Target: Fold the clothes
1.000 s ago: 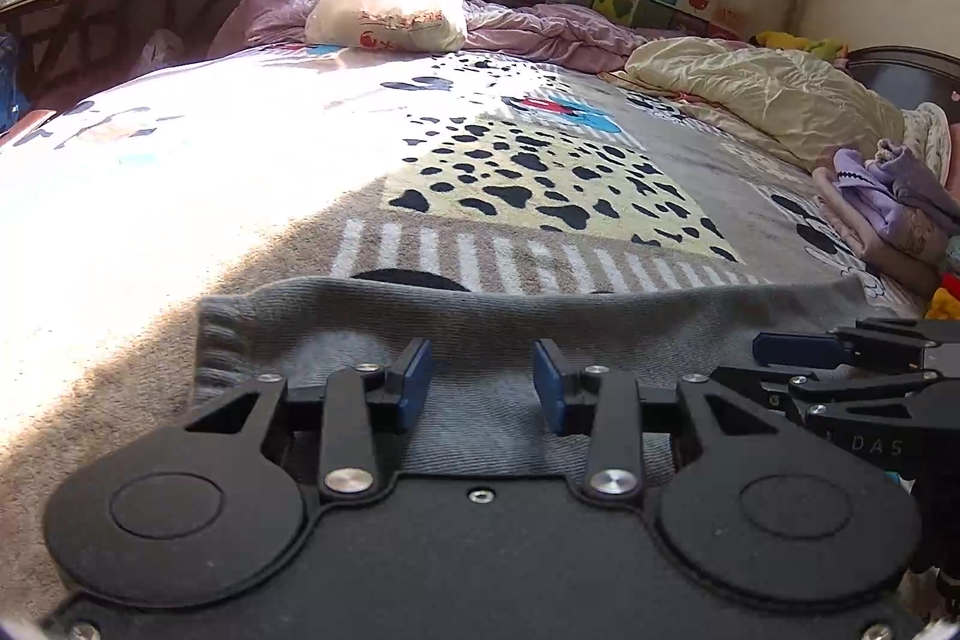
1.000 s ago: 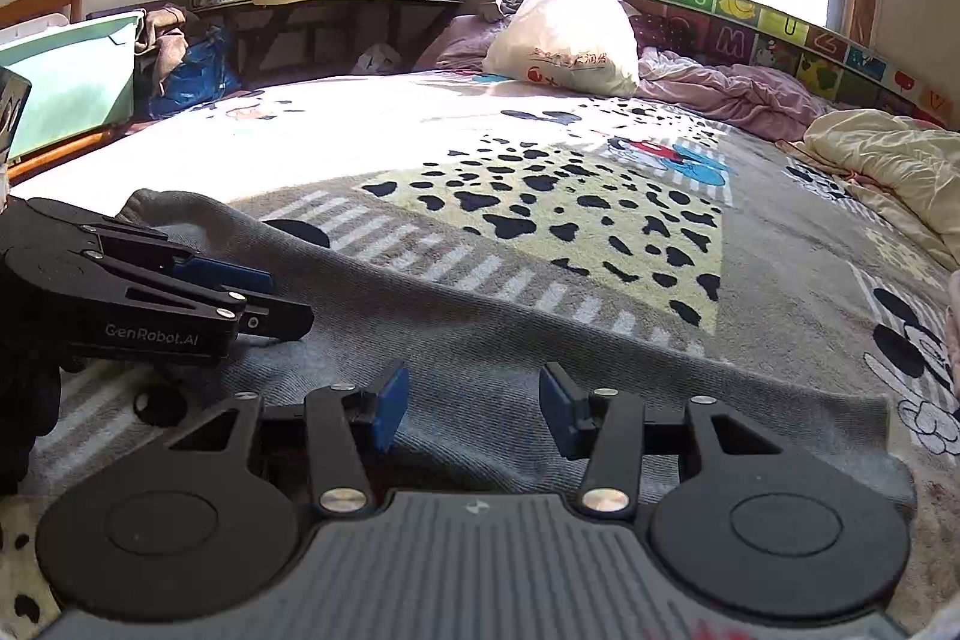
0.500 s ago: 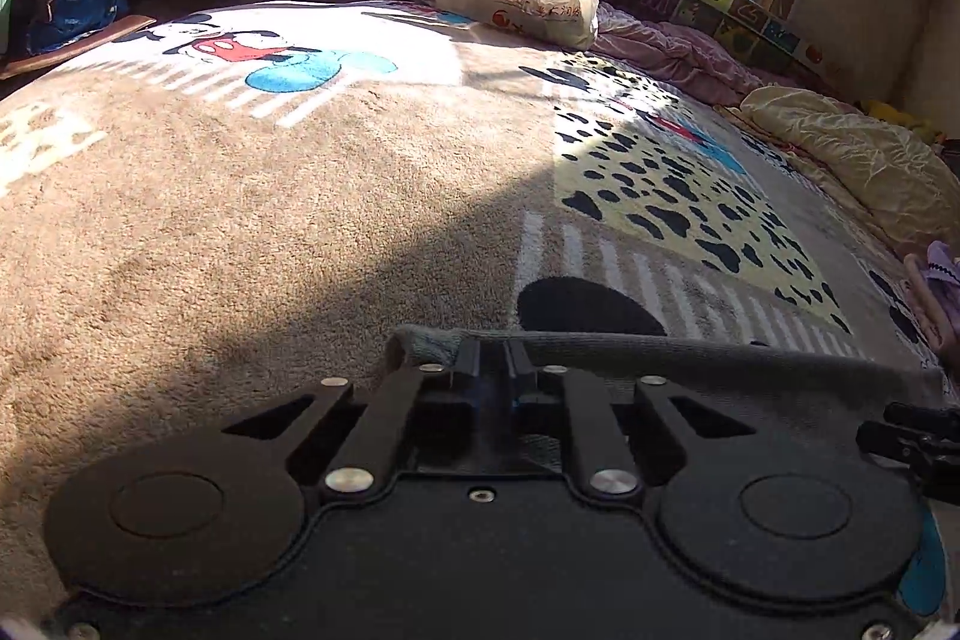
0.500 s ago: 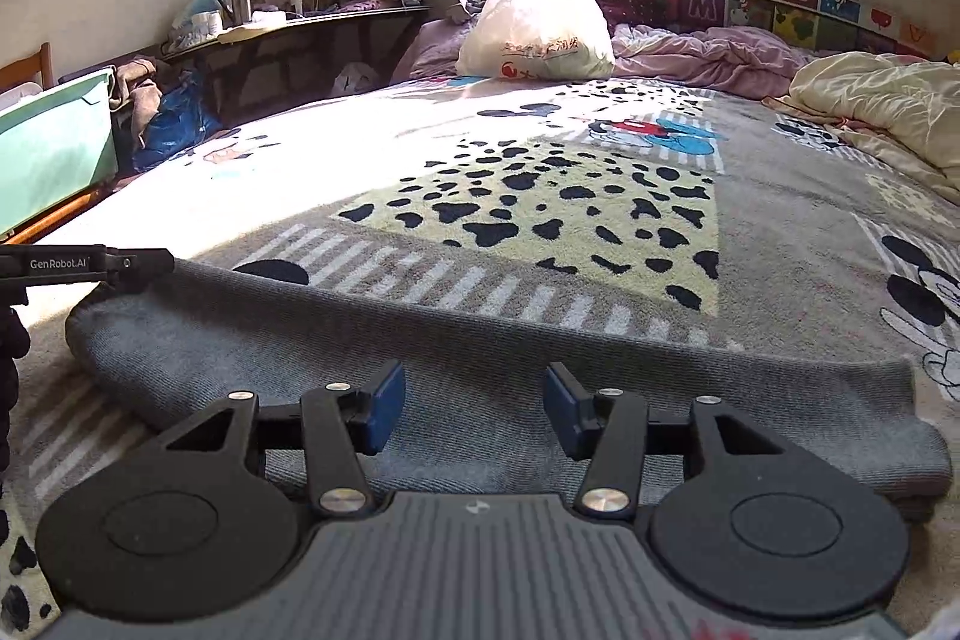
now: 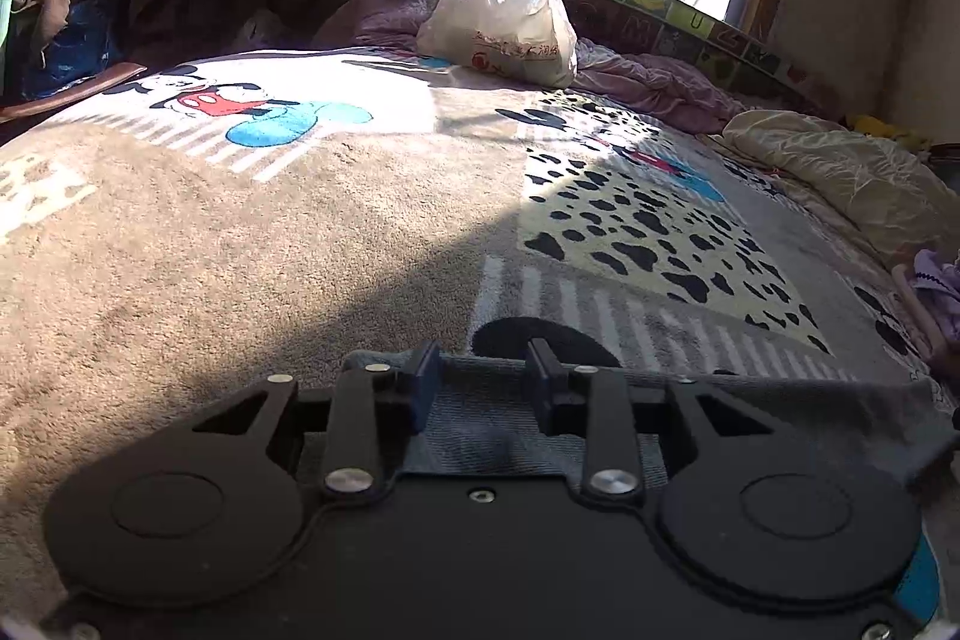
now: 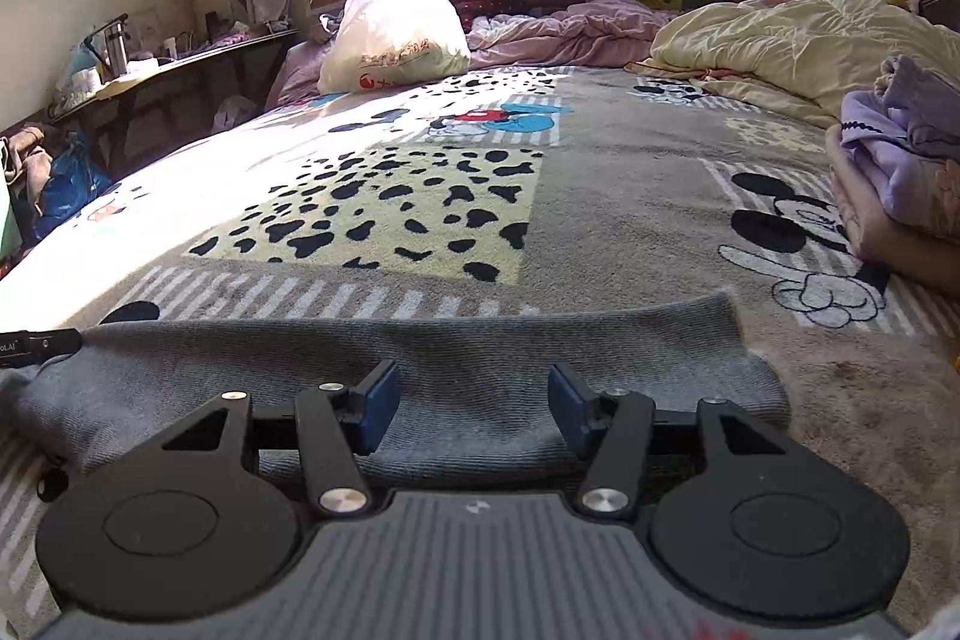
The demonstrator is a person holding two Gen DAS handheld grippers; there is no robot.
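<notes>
Sunlit bed with a cartoon-print fleece blanket (image 6: 630, 232) fills both views. Across its near edge lies a grey knitted garment (image 6: 480, 346), already in a long doubled band; whether more folds remain, I can't tell. Left gripper (image 5: 483, 388) and right gripper (image 6: 474, 406) hover over it, jaws apart, holding nothing. Only the right view shows the stack of lilac and pink clothes (image 6: 900, 172) beside it.

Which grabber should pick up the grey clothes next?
Probably the left gripper: its open jaws sit at the folded grey knitted garment's left end edge. The right gripper is also open, but hovers over the garment's flat middle, with no edge between its fingers.
</notes>
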